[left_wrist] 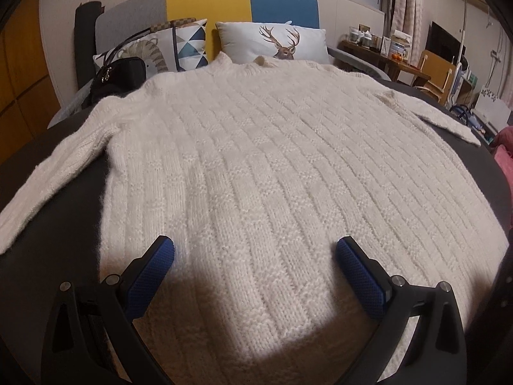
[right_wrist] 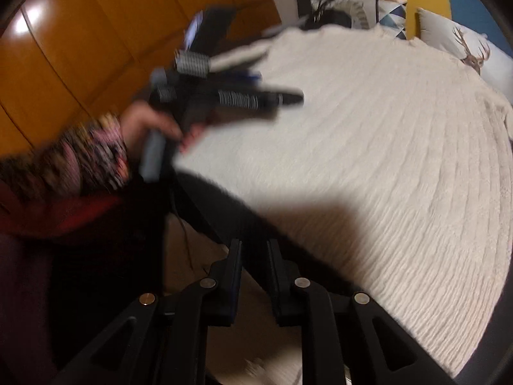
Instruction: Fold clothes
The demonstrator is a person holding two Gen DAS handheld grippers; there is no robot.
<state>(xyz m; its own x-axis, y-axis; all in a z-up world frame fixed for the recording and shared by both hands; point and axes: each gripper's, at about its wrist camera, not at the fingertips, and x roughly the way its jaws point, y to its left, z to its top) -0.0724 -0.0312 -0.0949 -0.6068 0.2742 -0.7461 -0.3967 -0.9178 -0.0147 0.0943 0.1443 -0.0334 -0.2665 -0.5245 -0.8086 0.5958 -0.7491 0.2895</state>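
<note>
A cream knitted sweater (left_wrist: 256, 166) lies flat on a dark round table (left_wrist: 73, 224), collar away from me, sleeves spread to both sides. My left gripper (left_wrist: 255, 250) is open and empty, hovering over the sweater's lower part, blue pads (left_wrist: 154, 272) wide apart. In the blurred right wrist view the sweater (right_wrist: 368, 147) fills the right side. My right gripper (right_wrist: 255, 250) sits over the table's near edge with its jaws nearly closed and nothing visible between them. The left gripper (right_wrist: 243, 83) shows there, held by a hand over the sweater's left side.
A sofa with a deer pillow (left_wrist: 275, 43) and patterned pillow (left_wrist: 179, 45) stands behind the table, a black bag (left_wrist: 118, 73) beside it. Orange wooden cabinets (right_wrist: 96, 32) are on the left. A side table with jars (left_wrist: 378, 48) and a chair are at the right.
</note>
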